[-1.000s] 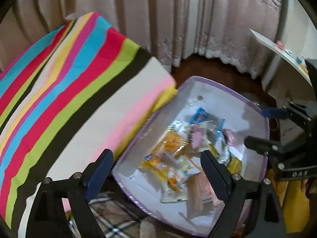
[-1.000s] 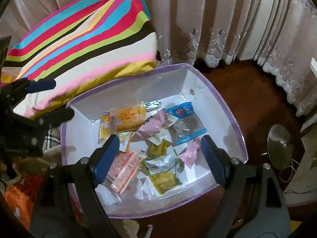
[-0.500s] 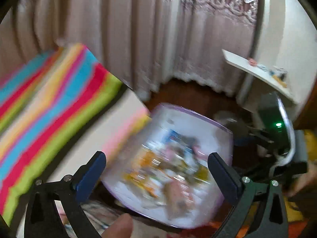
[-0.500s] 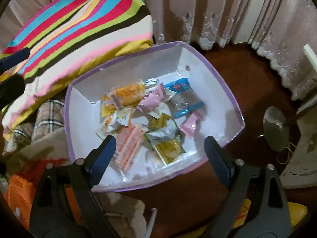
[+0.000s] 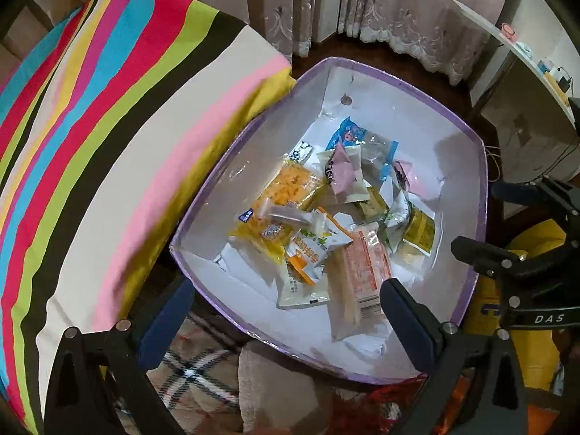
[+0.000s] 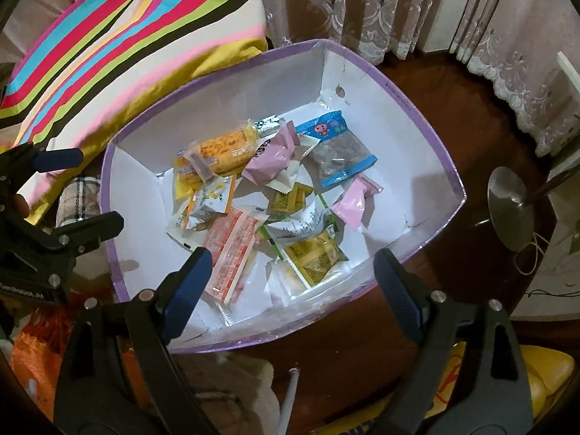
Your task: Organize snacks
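both your grippers over the snack box

left gripper and right gripper gape wide, empty; orange packet lies below, seemingly untouched.

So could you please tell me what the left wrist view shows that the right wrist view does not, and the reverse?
Only the left wrist view shows the white shelf with small items against the wall. Only the right wrist view shows the round metal stand base on the dark floor. Both share the purple-rimmed white cardboard box of wrapped snacks, the blue-edged clear packet, the orange-red long packet, the striped cushion and the curtains.
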### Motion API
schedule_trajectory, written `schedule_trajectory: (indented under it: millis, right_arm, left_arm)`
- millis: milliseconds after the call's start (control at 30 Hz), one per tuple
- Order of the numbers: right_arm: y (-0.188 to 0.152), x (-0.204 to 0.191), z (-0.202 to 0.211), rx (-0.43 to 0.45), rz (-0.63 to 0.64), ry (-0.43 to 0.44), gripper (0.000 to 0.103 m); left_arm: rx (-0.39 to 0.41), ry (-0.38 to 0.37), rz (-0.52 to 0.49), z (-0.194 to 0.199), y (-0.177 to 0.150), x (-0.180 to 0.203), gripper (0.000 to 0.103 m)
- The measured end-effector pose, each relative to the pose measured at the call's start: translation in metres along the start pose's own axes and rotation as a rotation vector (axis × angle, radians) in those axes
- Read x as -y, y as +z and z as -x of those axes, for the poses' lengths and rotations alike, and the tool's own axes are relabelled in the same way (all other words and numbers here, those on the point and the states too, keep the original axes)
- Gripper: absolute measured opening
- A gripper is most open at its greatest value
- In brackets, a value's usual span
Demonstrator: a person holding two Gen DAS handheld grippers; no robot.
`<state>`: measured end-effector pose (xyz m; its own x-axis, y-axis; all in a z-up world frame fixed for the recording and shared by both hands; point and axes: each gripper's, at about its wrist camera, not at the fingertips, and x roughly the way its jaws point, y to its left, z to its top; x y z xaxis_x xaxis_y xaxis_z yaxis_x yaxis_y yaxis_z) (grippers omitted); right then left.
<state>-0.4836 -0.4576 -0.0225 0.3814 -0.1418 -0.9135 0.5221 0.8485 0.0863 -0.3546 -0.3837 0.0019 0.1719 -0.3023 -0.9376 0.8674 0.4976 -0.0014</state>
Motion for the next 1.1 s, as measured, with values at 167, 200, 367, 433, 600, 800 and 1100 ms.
schedule_trajectory:
  millis: [167,200,367,433,600,800,1100]
  right_arm:
    - [0.0,-0.002,0.001,0.007,0.001,0.012,0.092]
    - [0.001,-0.001,0.001,0.008,-0.001,0.013,0.092]
    - [0.002,0.0,-0.001,0.008,-0.01,0.02,0.092]
    - [0.002,0.0,-0.001,0.008,-0.011,0.021,0.092]
    - [0.001,0.0,-0.002,0.005,-0.014,0.022,0.092]
    - [-0.001,0.0,-0.003,0.003,-0.023,0.022,0.092]
    - [-0.001,0.001,-0.005,-0.003,-0.037,0.03,0.092]
  left_arm:
    - [0.01,0.016,-0.023,0.001,-0.001,0.006,0.103]
    - [0.012,0.017,-0.028,0.002,-0.001,0.006,0.103]
    - [0.02,0.025,-0.048,0.004,-0.002,0.009,0.103]
    - [0.019,0.022,-0.051,0.004,-0.002,0.009,0.103]
    - [0.018,0.024,-0.05,0.003,-0.001,0.01,0.103]
    - [0.017,0.031,-0.053,0.003,-0.001,0.011,0.103]
    - [0.013,0.04,-0.065,0.002,-0.001,0.013,0.103]
